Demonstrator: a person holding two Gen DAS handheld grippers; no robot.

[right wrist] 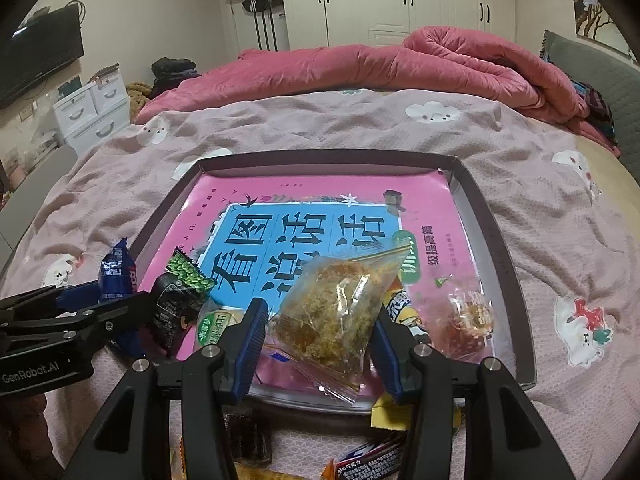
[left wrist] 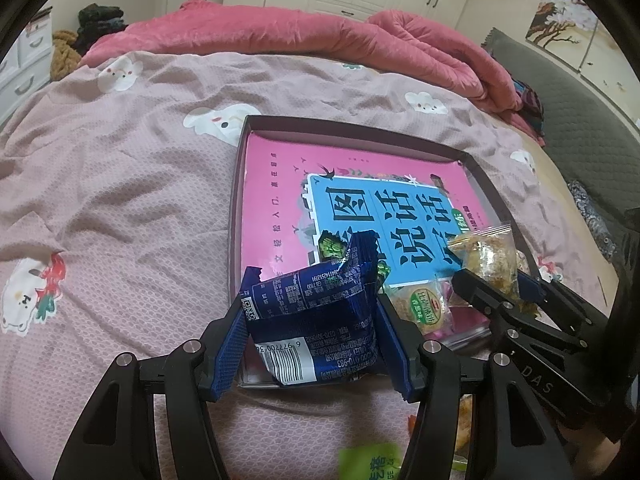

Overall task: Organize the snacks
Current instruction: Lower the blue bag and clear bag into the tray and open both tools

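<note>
Left wrist view: left hand-held gripper clenched on blue packet; packet hangs over near-left corner of tray, long axis running away from fingers; tray lies dead ahead on bed; right hand-held gripper just to right, gripping clear bag.

Right wrist view: right hand-held gripper grasping clear bag above tray's near edge; book lines tray floor; green packet already inside; loose snacks on bed behind; both arms about equally near, drop spot ahead and below.
</note>
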